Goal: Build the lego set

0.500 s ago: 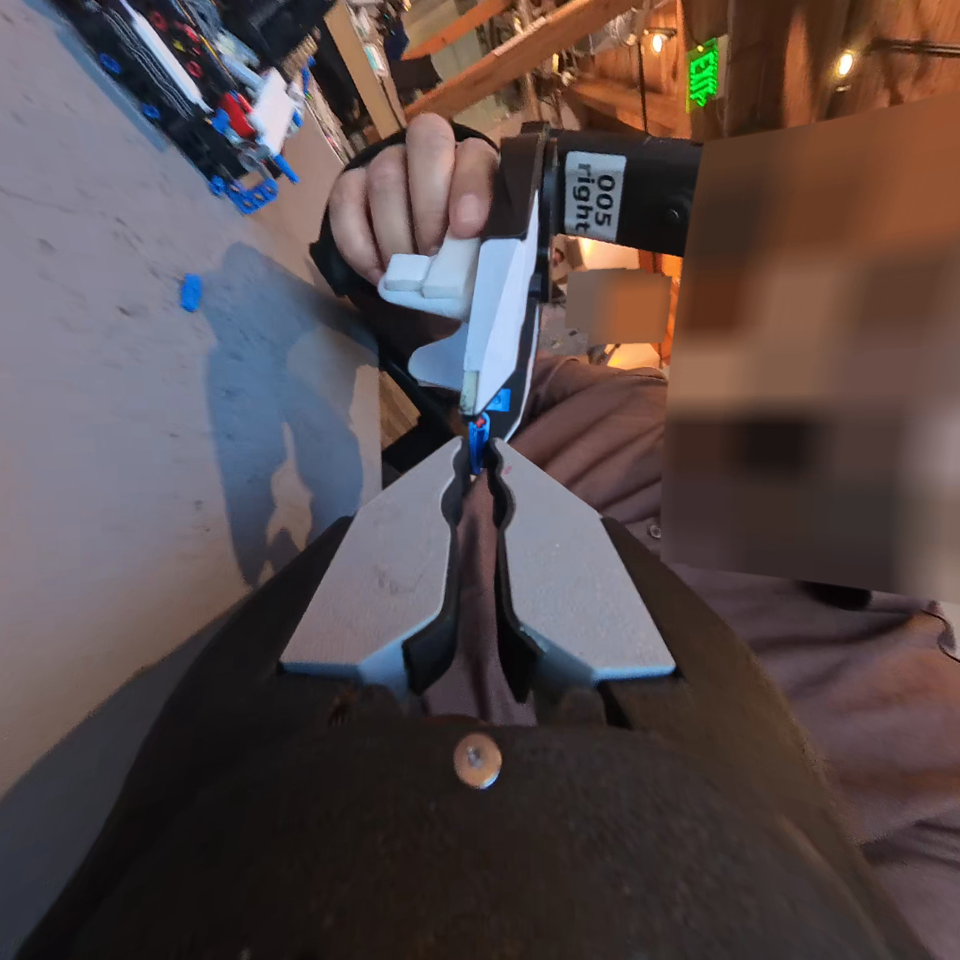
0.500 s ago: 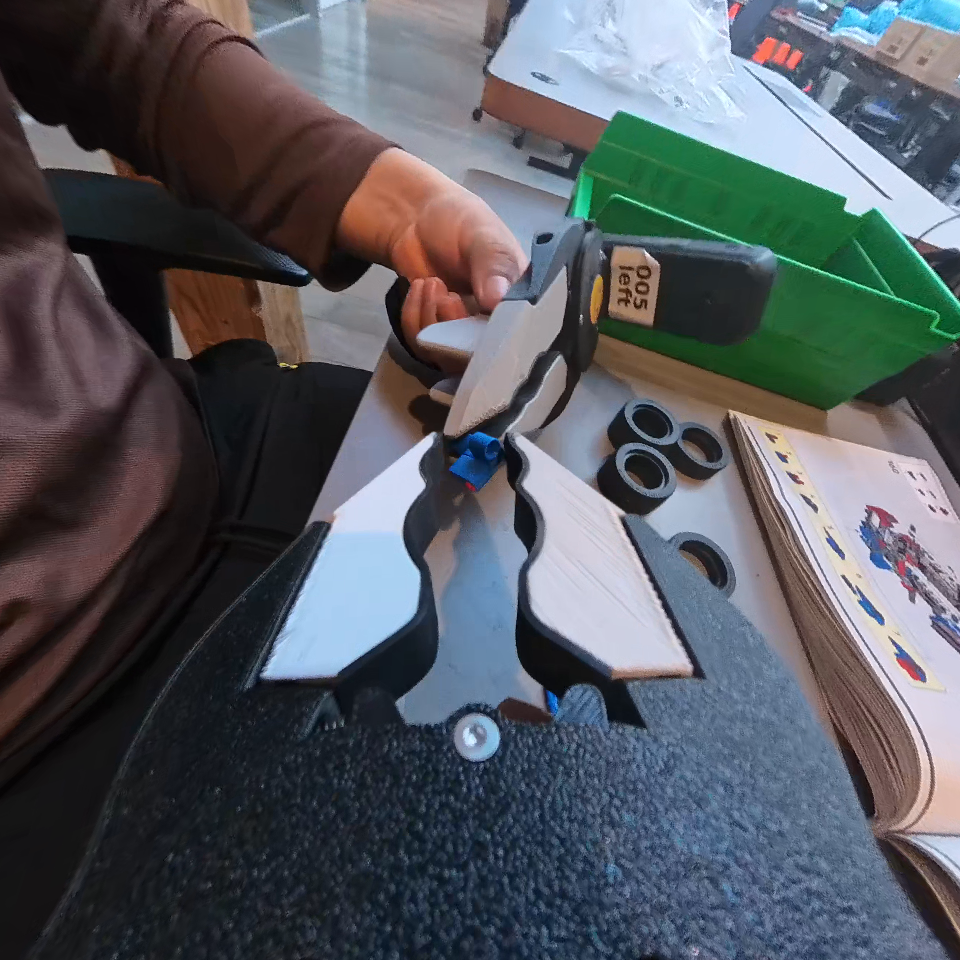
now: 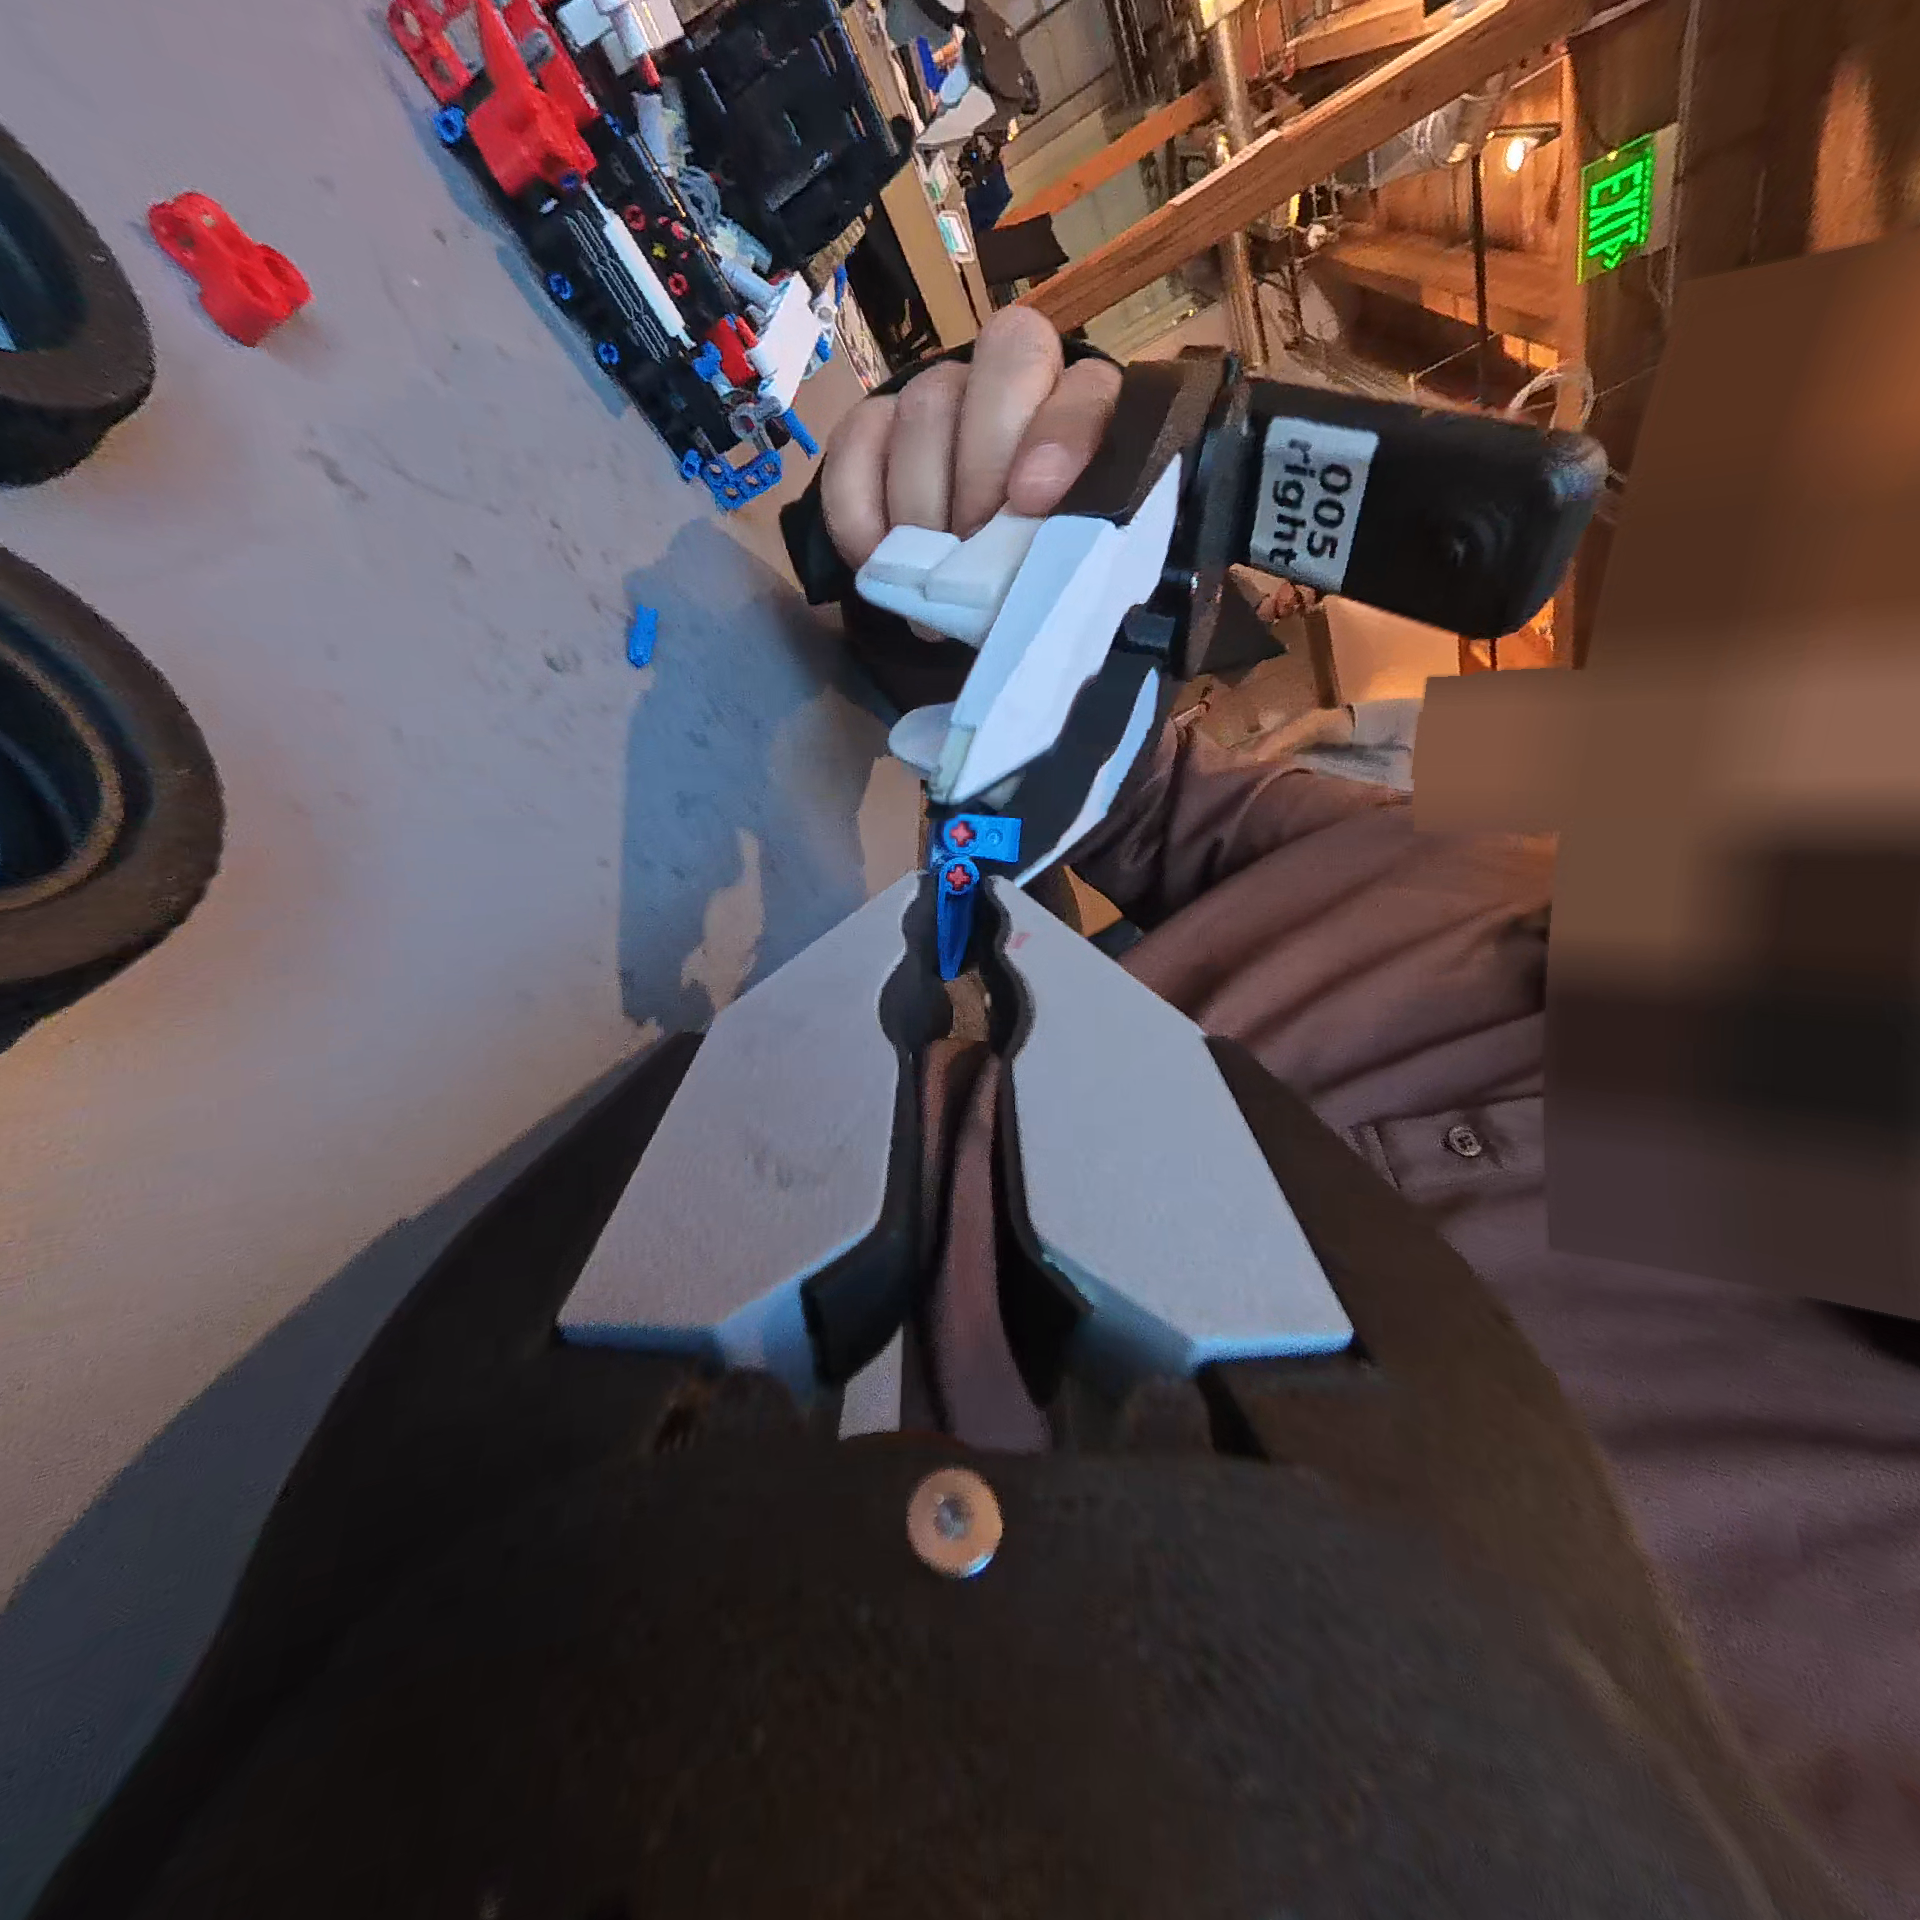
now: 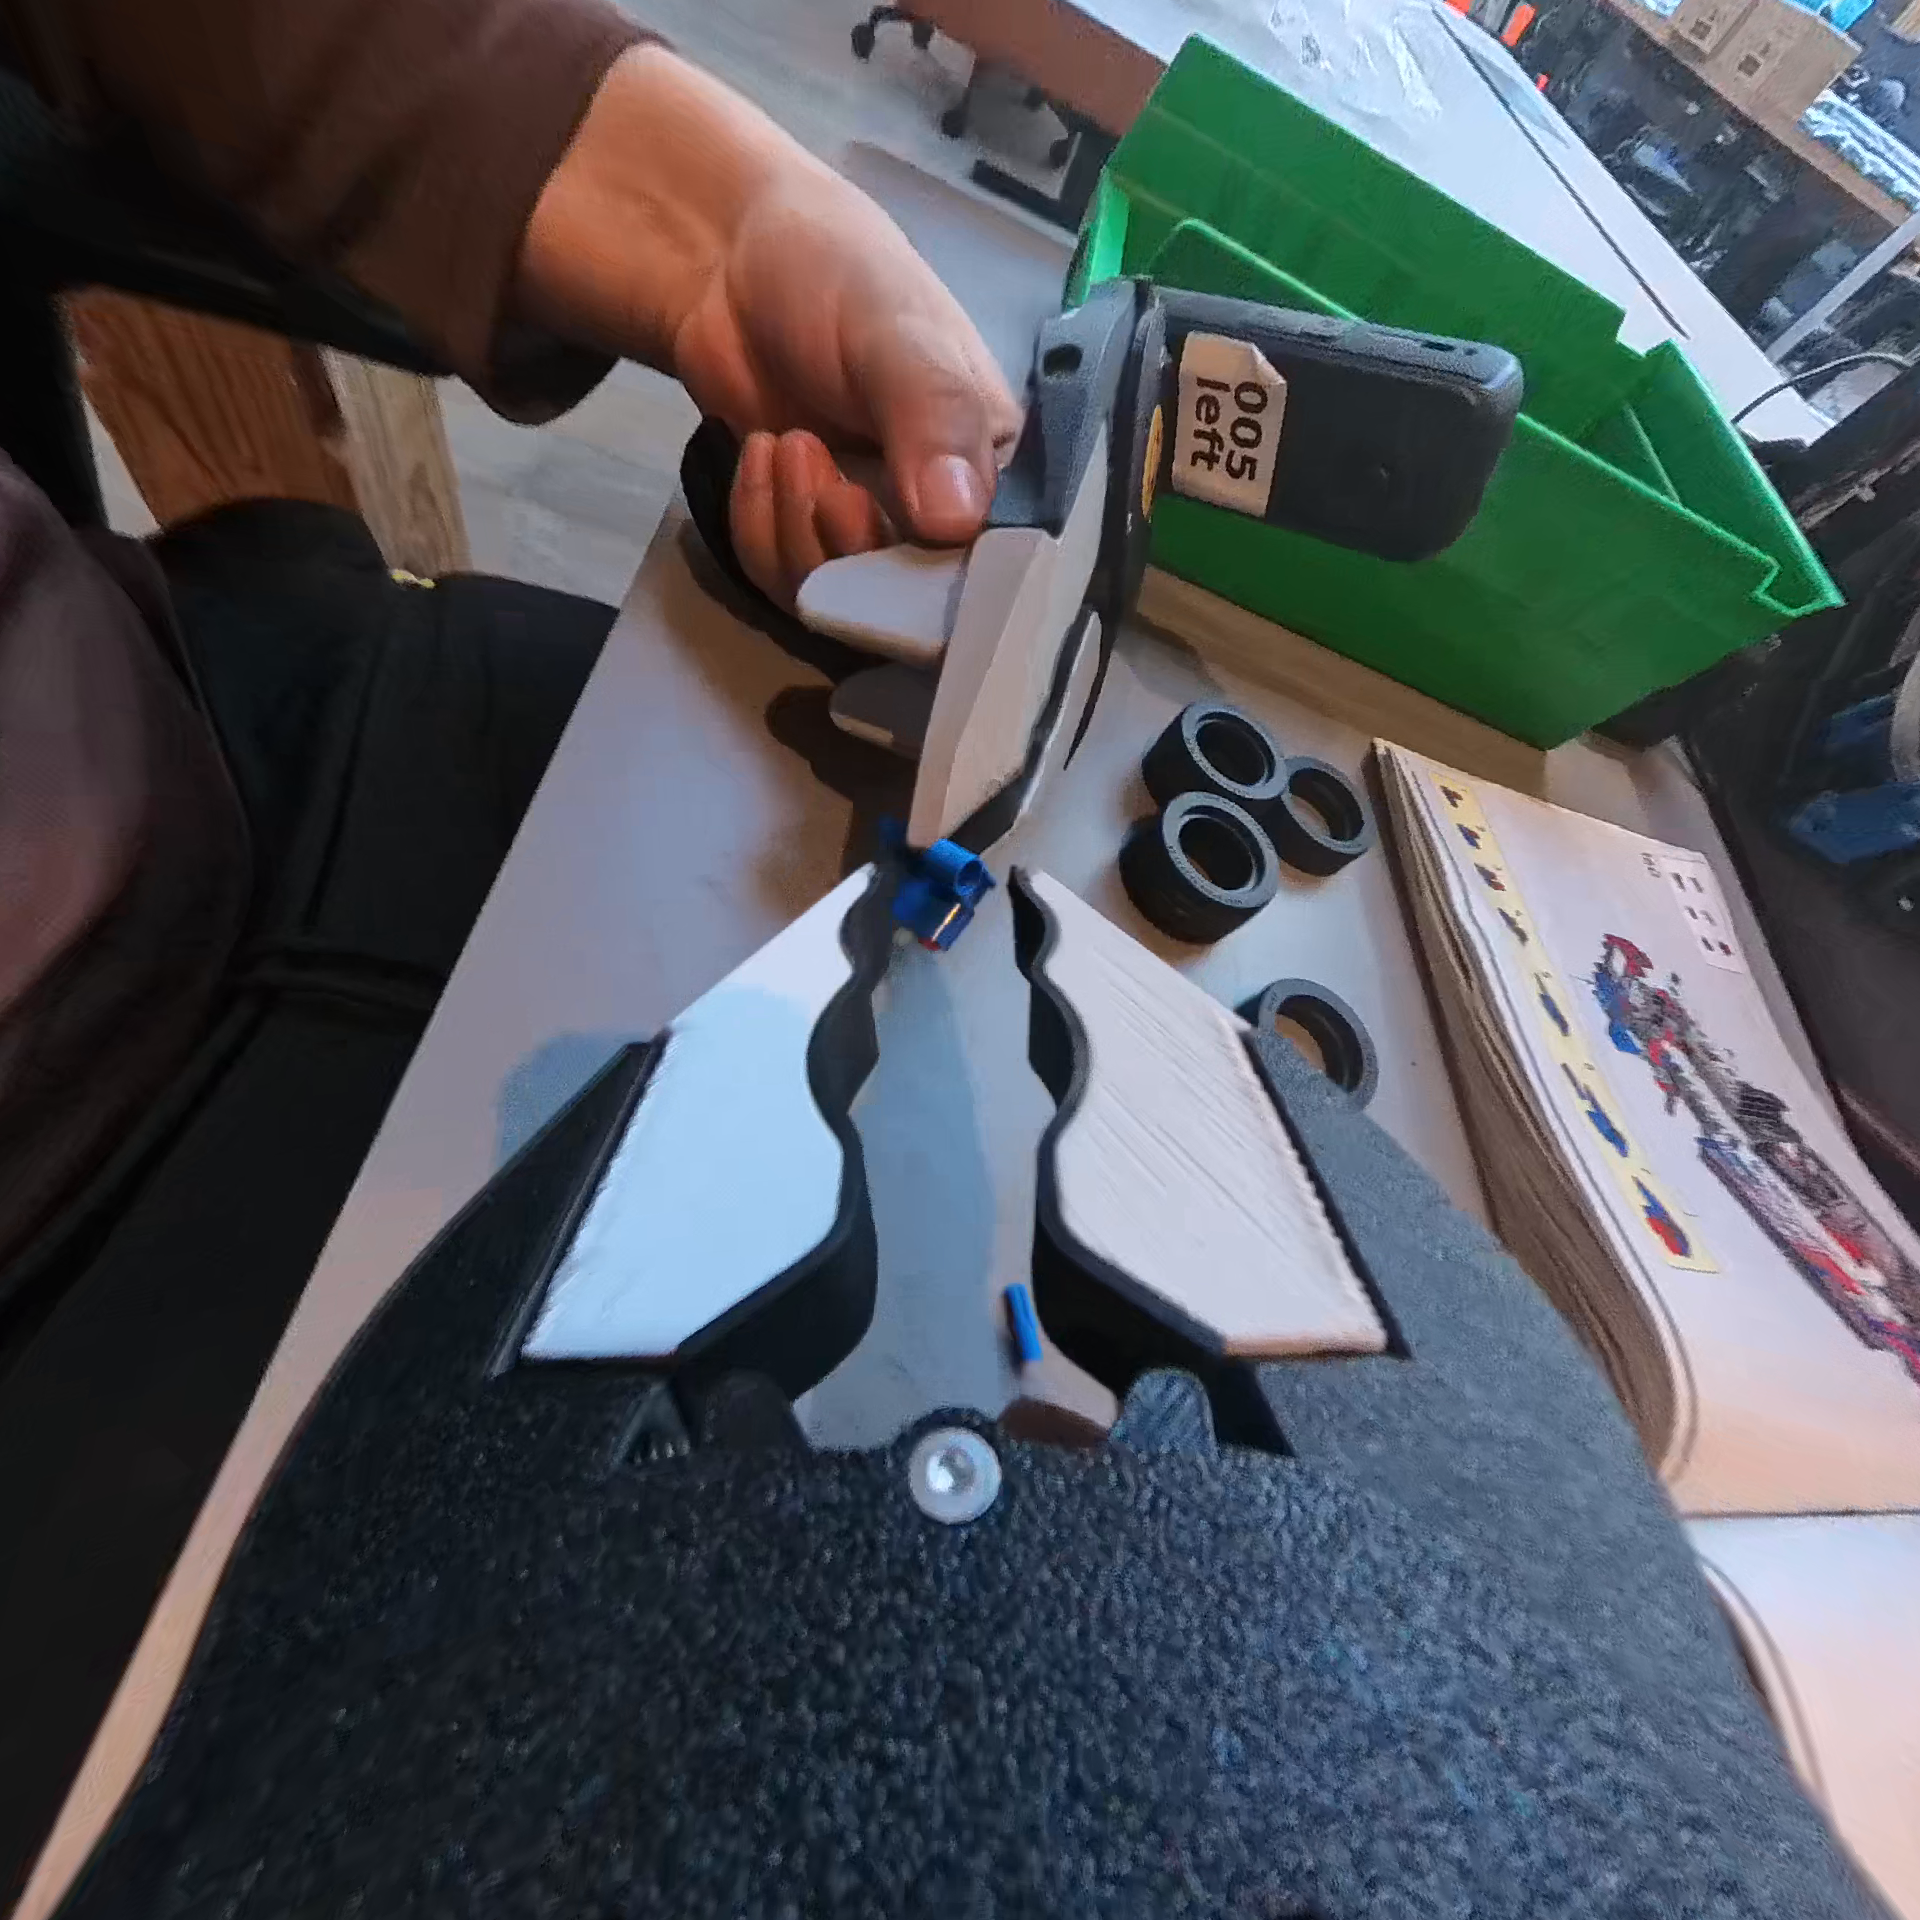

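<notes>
- Step in hand, as I judge it: joining two small blue connector pieces [image 3: 958,914] in mid-air, above the near table [image 3: 343,779] edge.
- Left gripper [image 3: 954,883]: jaws clamped on one blue piece with a red axle end.
- Right gripper [image 4: 940,883]: jaws apart, the second piece [image 4: 935,896] against its left finger.
- Next: align the holes, then press together squarely.

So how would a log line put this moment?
left gripper: shut on blue piece | right gripper: tips at it, grip unclear
</notes>
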The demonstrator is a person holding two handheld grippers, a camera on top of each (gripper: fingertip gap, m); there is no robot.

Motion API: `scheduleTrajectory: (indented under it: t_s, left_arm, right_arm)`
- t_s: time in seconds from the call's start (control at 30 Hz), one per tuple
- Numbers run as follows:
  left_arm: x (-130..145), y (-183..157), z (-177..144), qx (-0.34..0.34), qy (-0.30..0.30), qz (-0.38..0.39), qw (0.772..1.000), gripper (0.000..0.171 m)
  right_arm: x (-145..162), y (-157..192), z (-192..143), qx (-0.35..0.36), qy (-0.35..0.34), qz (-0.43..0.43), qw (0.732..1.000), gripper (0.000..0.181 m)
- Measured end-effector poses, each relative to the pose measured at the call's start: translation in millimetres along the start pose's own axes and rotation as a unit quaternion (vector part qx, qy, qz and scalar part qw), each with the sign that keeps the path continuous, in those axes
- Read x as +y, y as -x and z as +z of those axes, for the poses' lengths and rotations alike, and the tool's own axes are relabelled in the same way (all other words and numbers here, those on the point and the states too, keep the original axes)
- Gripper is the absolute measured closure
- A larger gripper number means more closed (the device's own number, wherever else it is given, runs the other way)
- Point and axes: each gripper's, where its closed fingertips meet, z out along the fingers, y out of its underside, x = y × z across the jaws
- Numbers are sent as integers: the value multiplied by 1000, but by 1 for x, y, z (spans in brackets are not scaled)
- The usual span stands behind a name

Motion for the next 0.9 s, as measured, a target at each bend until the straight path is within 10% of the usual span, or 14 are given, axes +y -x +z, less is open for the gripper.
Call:
scheduleTrajectory:
  t_s: [0.57,0.9]
  left_arm:
    - [-8,21,-8,-121,-16,72,990,166]
    - [10,57,-10,-344,100,263,896,145]
  right_arm:
    - [23,-9,7,22,55,15,998,168]
    - [58,5,20,-25,155,138,978,172]
